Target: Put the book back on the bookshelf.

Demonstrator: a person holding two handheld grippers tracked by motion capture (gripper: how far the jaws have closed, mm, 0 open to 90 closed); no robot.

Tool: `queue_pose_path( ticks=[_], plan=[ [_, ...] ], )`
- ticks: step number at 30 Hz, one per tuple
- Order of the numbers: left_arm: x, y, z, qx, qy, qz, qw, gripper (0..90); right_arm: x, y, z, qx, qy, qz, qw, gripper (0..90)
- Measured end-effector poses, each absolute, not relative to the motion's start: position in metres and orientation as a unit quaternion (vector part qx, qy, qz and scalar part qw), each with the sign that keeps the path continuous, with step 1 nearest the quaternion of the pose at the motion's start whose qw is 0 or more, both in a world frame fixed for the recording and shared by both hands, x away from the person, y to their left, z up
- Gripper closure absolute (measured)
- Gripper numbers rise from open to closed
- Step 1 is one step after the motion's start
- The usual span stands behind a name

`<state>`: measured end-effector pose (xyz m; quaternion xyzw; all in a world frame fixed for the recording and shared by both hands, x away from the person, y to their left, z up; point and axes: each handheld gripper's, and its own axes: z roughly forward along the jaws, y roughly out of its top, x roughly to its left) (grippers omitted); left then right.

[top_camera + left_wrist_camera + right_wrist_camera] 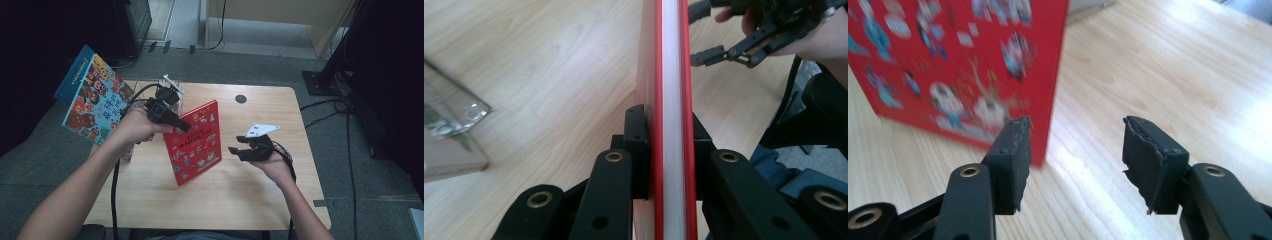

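Your left gripper has its jaws clamped on the red book, one pad on each cover, as the left gripper view shows with the white page edge running straight up between them. You hold the book upright on the wooden counter, near its middle, with its bottom edge at the wood and its illustrated cover turned towards your right side. Your right gripper hovers just beside that cover, apart from it, with its jaws standing wide and nothing between them; in the right gripper view the book's lower corner sits just behind one pad. A second, blue picture book leans at the far left edge of the counter, well apart from both grippers.
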<state>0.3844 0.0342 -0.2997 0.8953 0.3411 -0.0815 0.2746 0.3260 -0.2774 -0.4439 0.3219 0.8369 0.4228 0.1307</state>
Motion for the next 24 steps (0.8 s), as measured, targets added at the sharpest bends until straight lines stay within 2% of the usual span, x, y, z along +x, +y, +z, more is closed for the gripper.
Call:
queue_pose_path(
  ticks=[7,24],
  plan=[
    [0.383,0.058,-0.293,0.880,0.365,-0.081,0.293,79.5,0.326,-0.279,-0.468,0.345,0.843,0.397,0.116,46.7],
    [0.375,0.110,-0.288,0.852,0.416,-0.069,0.309,79.5,0.333,-0.278,-0.499,0.364,0.844,0.373,0.131,46.5]
  ],
)
